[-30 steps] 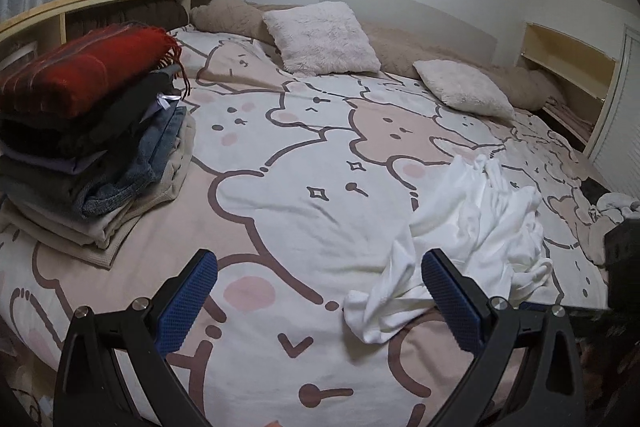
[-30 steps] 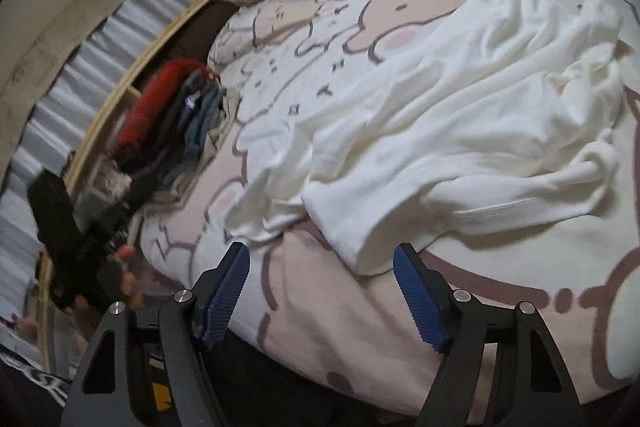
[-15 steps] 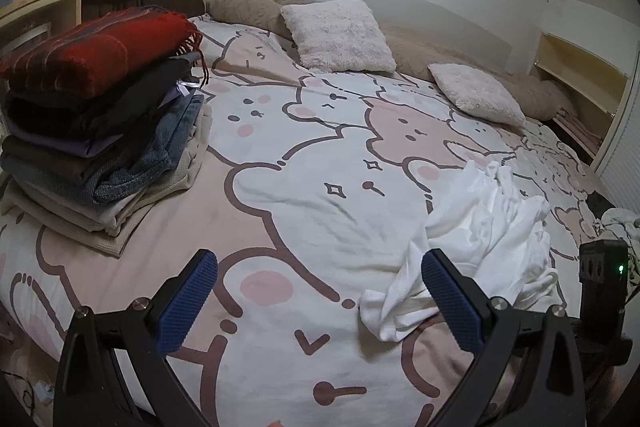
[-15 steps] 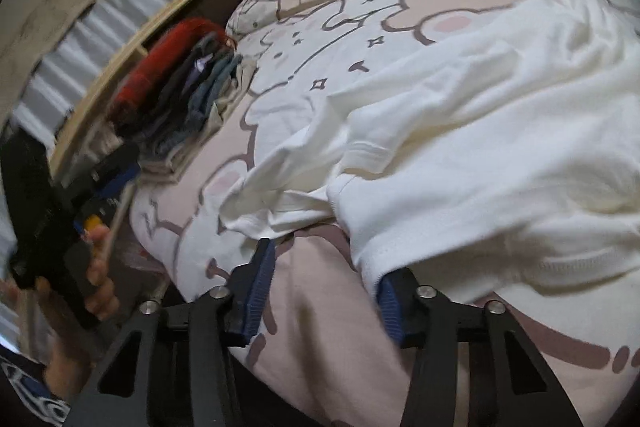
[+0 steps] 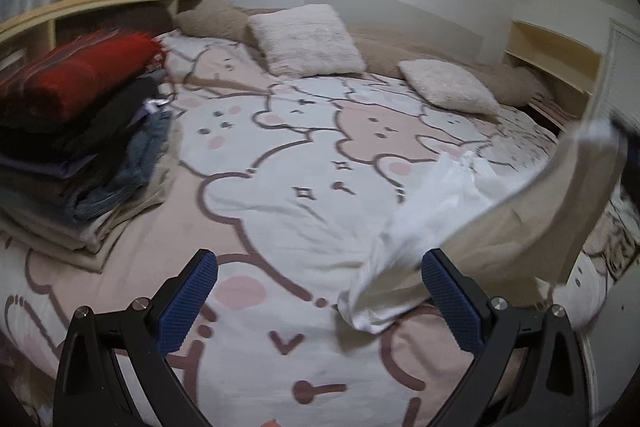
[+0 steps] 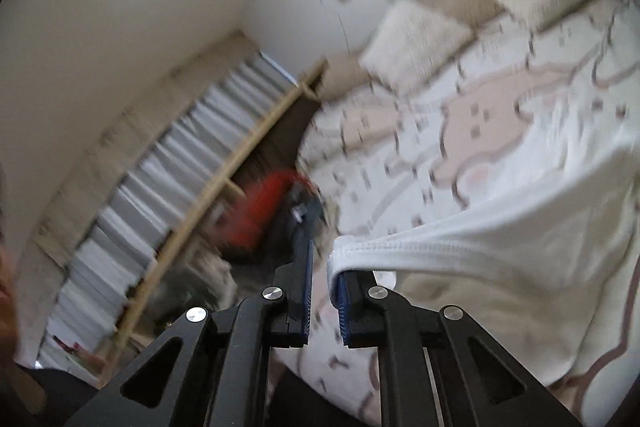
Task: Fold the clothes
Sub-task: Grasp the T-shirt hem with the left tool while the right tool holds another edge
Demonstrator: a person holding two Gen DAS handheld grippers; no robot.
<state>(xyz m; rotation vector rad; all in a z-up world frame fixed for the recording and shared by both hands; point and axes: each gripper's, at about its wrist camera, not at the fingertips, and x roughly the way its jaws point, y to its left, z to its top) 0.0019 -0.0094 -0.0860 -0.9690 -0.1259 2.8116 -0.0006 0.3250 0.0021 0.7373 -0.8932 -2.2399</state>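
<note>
Your two hand-held grippers face a wide bed (image 5: 280,211) covered in a pink and white cartoon bear print.

On the bed's left side, near the edge, sits a stack of folded clothes (image 5: 80,147) topped by a red plaid piece. It is well apart from both grippers. Two fluffy white cushions (image 5: 308,39) lie at the head of the bed, against a beige bolster. A wooden shelf (image 5: 92,11) runs along the left wall with pale curtains above it. Nothing lies on the open stretch of bedspread between the stack and the garment.

The white garment (image 5: 452,203) is on the right half of the bed. One edge is lifted off the bed toward the upper right, and the cloth hangs stretched from that raised corner. Its lower end still rests crumpled on the bedspread.

Your left gripper (image 5: 320,301) is spread wide and holds nothing. The garment's low end lies just beside its right finger.

Your right gripper (image 6: 324,291) is drawn nearly closed, with a narrow gap left between the pads. The garment's stitched hem (image 6: 420,251) drapes over its right finger and pulls away to the right. The view is blurred, so you cannot tell whether the pads truly pinch the cloth.
</note>
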